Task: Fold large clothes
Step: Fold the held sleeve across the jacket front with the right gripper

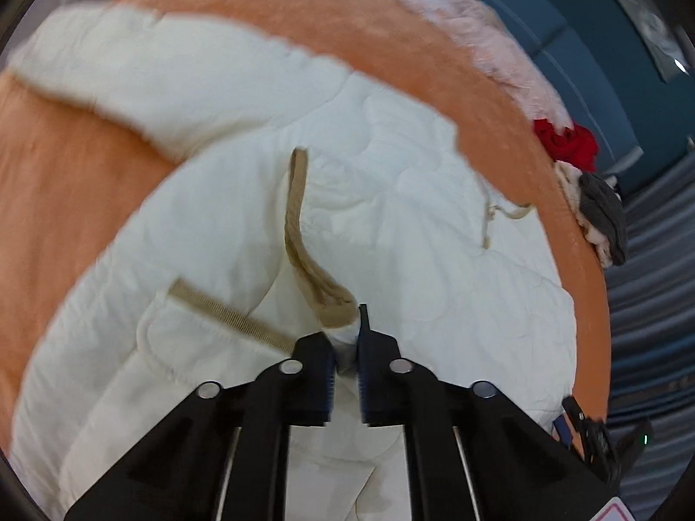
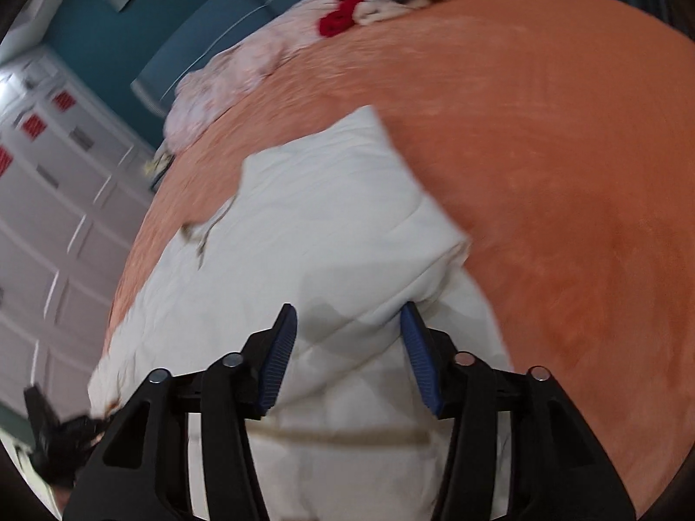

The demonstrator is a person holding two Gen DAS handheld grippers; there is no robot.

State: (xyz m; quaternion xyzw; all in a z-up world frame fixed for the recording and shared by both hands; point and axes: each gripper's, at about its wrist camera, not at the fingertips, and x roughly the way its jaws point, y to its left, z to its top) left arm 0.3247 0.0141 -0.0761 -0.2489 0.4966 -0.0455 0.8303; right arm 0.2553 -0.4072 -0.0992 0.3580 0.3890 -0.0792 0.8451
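Up close, the left tongs [image 1: 346, 338] are pinched tight on a bit of the white quilted jacket [image 1: 391, 225], right where its tan trim strip [image 1: 304, 252] ends. The right tongs [image 2: 347, 338] sit wide apart over the same jacket [image 2: 312, 239], with one tip touching a puffy fold. The jacket's cream-white, padded, stitched in soft panels, with a ribbed tan pocket edge [image 1: 230, 314] and a beige drawcord [image 1: 499, 215]. It's spread across the orange worktop [image 2: 564, 152]. Further back there's a fluffy pink garment [image 1: 478, 30], something red [image 1: 564, 141] and a grey-and-cream pile [image 1: 601, 217] at the rim. No readable labels anywhere; the red squares on the white cabinets [image 2: 52, 165] are probably stickers, too blurry to read.
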